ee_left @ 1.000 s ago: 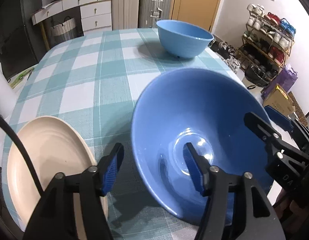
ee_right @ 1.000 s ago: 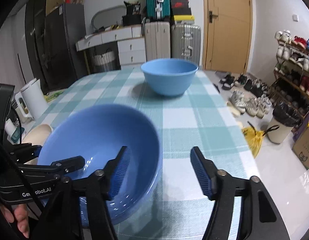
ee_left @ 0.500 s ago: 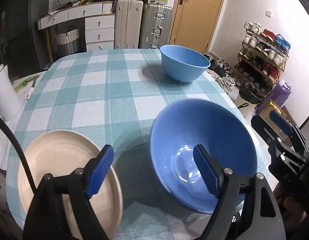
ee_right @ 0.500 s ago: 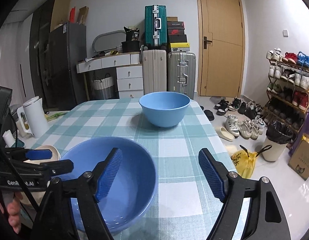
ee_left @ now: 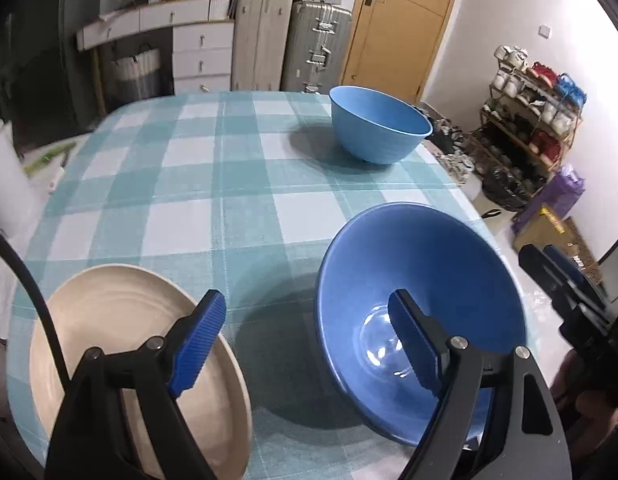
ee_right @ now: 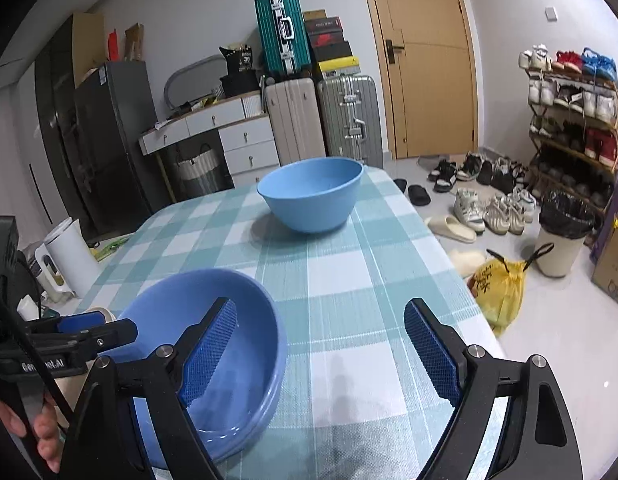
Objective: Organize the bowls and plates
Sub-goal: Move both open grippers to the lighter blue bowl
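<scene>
On the near end of the checked table (ee_left: 213, 200), right side, sits the big blue bowl (ee_left: 421, 304), upright, resting on the cloth, nothing gripping it. Left gripper (ee_left: 305, 340) hangs above the near edge, jaws wide apart and empty; they have just been opening. Its right finger (ee_left: 413, 344) shows in front of the bowl's inside, its left finger (ee_left: 197, 340) in front of the cream plate (ee_left: 109, 320); no pad presses on either. The cream plate lies at the near left corner of the table, just beside the big blue bowl, with a gap of cloth between them.

Right gripper (ee_right: 321, 344) also stands wide and empty, jaws just opened further. From the right wrist view its left pad (ee_right: 207, 352) overlaps the big blue bowl (ee_right: 245, 320), and its right pad (ee_right: 429, 352) is over bare cloth (ee_right: 349, 280). Cannot tell whether the left pad touches the rim.

Small light-blue bowl (ee_right: 309, 196) sits upright at the far end of the table, towards the right edge, well apart from the other two dishes.

A hand (ee_right: 25, 428) on the left gripper's handle shows at the near left of the right wrist view.
</scene>
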Action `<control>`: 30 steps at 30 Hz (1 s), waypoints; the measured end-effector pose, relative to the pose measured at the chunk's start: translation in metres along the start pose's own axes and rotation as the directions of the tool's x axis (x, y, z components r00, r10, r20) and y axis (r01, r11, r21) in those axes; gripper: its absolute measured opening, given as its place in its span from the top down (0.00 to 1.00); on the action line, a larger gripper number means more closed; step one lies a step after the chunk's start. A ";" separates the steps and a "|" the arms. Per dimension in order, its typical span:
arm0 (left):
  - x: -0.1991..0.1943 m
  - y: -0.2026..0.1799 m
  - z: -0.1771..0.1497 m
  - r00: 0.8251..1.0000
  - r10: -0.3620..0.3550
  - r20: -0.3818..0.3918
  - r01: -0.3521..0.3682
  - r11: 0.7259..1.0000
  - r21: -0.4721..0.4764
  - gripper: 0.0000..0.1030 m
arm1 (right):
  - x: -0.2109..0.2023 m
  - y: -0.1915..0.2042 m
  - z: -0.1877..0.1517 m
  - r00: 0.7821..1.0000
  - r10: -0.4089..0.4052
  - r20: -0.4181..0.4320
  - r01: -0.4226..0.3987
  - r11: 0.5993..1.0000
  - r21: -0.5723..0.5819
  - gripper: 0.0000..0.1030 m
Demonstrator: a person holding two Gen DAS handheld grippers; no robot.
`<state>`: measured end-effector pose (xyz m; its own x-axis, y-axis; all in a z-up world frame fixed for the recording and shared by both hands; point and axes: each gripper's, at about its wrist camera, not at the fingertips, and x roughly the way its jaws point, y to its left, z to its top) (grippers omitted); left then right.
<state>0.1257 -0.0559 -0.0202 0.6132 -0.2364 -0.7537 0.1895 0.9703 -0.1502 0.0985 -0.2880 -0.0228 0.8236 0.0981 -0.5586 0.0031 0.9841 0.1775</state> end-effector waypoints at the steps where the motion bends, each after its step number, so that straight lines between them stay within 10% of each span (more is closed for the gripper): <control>1: 0.000 -0.002 -0.001 1.000 0.008 0.006 -0.009 1.000 0.014 0.18 | 0.001 -0.002 0.000 1.000 0.000 -0.004 0.000 1.000 0.007 0.15; 9: -0.012 -0.004 -0.003 0.996 0.051 0.074 -0.054 0.998 0.032 0.18 | 0.008 -0.019 -0.006 0.998 -0.040 -0.039 0.042 0.998 0.040 0.15; 20: -0.048 0.011 0.021 0.990 0.016 0.142 -0.019 1.000 0.014 0.18 | 0.003 -0.068 -0.005 0.994 0.095 -0.049 -0.064 0.893 0.445 0.15; 24: -0.043 0.019 0.050 0.997 -0.019 0.081 0.021 1.000 -0.023 0.18 | -0.002 -0.075 -0.003 0.985 0.175 0.006 -0.145 0.797 0.587 0.15; 30: -0.013 0.014 0.098 1.000 0.011 0.008 -0.011 1.000 0.002 0.18 | 0.016 -0.061 0.031 0.980 0.197 -0.023 -0.150 0.813 0.563 0.15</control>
<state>0.1951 -0.0444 0.0504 0.6210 -0.2262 -0.7505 0.1843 0.9727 -0.1407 0.1289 -0.3511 -0.0172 0.7945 0.2937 -0.5314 0.1980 0.7021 0.6840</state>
